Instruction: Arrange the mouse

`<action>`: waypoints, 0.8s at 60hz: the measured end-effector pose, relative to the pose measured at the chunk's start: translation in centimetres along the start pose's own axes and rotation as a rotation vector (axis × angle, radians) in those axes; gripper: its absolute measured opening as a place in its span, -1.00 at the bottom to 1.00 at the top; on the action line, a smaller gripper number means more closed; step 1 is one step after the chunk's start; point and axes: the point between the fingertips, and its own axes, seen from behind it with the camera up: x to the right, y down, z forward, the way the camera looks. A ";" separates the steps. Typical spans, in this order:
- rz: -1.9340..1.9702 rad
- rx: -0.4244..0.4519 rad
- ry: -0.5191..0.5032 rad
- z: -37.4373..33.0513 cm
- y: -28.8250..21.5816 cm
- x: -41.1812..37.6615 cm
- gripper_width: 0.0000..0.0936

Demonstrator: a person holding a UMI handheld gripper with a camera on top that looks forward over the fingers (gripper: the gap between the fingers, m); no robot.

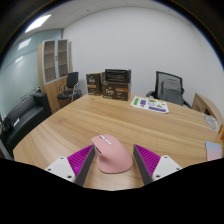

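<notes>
Pink mouse (112, 152): lies on the wooden table (110, 115), between the fingers of the gripper (114, 163). Fingers: spread wide, holding nothing, gaps either side. Closing squarely on the mouse's flanks, centred, would likely prevent twisting. Chairs (170, 88) stand beyond.

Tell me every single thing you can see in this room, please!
Pink computer mouse: one, pink, lying on the table between the gripper's fingers, with a gap on each side.
Light wooden table: one, pale wood, large, stretching away ahead of the fingers.
Flat green and white item: one, at the table's far side; what it is cannot be told.
Black office chairs: two, black, one beyond the table's far right, one by the shelves.
Wooden shelf unit: one, light wood, against the far left wall.
Dark boxes: several, stacked by the back wall.
Gripper: one, open, purple pads on its fingers.
</notes>
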 end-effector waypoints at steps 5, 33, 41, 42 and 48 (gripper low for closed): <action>0.044 0.007 0.017 1.1 -0.6 1.1 0.74; 0.154 -0.020 0.218 5.3 -1.4 5.6 0.14; 0.178 -0.064 0.280 5.4 -1.0 5.8 -0.06; 0.175 -0.070 0.282 5.4 -1.0 5.8 -0.07; 0.198 -0.109 0.262 5.2 -1.2 5.3 -0.09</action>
